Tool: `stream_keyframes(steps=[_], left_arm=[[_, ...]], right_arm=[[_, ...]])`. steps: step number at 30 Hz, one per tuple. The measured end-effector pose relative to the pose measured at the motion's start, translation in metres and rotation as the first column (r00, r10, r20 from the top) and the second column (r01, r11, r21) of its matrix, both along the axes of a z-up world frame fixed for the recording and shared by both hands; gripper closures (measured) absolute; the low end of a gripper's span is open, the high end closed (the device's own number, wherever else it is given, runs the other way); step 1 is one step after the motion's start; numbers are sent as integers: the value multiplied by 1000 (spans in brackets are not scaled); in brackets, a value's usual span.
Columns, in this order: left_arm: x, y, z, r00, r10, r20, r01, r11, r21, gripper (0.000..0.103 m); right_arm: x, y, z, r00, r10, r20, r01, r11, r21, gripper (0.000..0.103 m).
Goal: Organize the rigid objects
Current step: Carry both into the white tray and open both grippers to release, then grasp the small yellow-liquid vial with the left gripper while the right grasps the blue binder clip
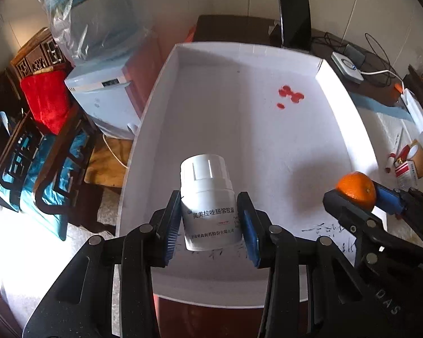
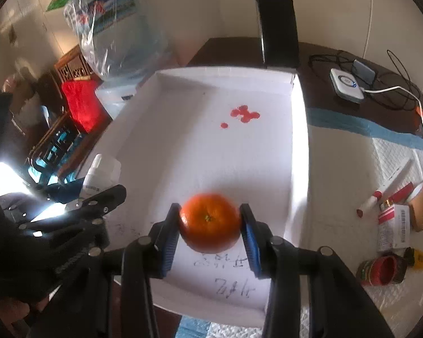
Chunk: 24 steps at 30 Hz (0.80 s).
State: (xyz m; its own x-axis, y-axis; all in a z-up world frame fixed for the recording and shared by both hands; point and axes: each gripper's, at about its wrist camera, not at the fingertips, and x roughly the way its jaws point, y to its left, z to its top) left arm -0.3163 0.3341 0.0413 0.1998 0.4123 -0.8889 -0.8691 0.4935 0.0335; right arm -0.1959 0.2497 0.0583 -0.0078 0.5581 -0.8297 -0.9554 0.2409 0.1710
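Over the near end of the white tray (image 1: 160, 90), my left gripper (image 1: 210, 222) clamps a white pill bottle (image 1: 207, 197), cap pointing away; beside it my right gripper (image 2: 210, 232) squeezes an orange (image 2: 210, 224) between blue pads (image 2: 251, 239); red spots (image 2: 244, 114) mark the tray's far floor.

The white medicine bottle (image 1: 208, 202) carries blue Chinese print reading 奥美拉唑肠溶胶囊, with a smaller line of characters lower down that is too blurred to read. Black handwriting (image 2: 234, 276) sits on the floor of the white tray (image 2: 268, 169), illegible. Raised letters "DAS" (image 1: 387, 302) stand on a black claw body.
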Motion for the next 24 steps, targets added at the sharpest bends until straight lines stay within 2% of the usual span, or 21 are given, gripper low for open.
stream_keyframes(steps=[4, 6, 7, 8, 9, 10, 11, 19, 24], left_arm=[[0, -2, -4, 998, 12, 56, -11, 1000, -14, 62], [-3, -1, -3, 997, 36, 74, -36, 999, -7, 55], [-7, 0, -1, 995, 61, 78, -61, 998, -2, 42], [-11, 2, 1, 993, 88, 83, -90, 996, 10, 26], [-15, 4, 2, 990, 112, 90, -114, 993, 22, 19], [-20, 5, 5, 985, 135, 105, -139, 990, 35, 10], [-26, 6, 9, 981, 152, 123, -159, 986, 47, 0], [-36, -19, 42, 972, 145, 187, -179, 967, 182, 0], [-35, -37, 59, 969, 103, 223, -149, 968, 200, 0]], right_arm=[[-2, 3, -1, 1000, 14, 18, -14, 1000, 8, 61], [-3, 4, 0, 999, 9, 34, -10, 1000, 26, 59], [-2, 2, 2, 999, -2, 34, 1, 999, 41, 55], [1, 1, 3, 999, -18, 30, 16, 998, 53, 47], [6, -1, 4, 999, -40, 21, 39, 997, 65, 39], [10, -4, 4, 998, -57, 7, 56, 996, 72, 12], [15, -7, 5, 998, -68, -9, 69, 994, 85, 0], [9, -31, 29, 992, -111, 55, 97, 973, 210, 0], [15, -48, 48, 989, -118, 94, 88, 958, 274, 0]])
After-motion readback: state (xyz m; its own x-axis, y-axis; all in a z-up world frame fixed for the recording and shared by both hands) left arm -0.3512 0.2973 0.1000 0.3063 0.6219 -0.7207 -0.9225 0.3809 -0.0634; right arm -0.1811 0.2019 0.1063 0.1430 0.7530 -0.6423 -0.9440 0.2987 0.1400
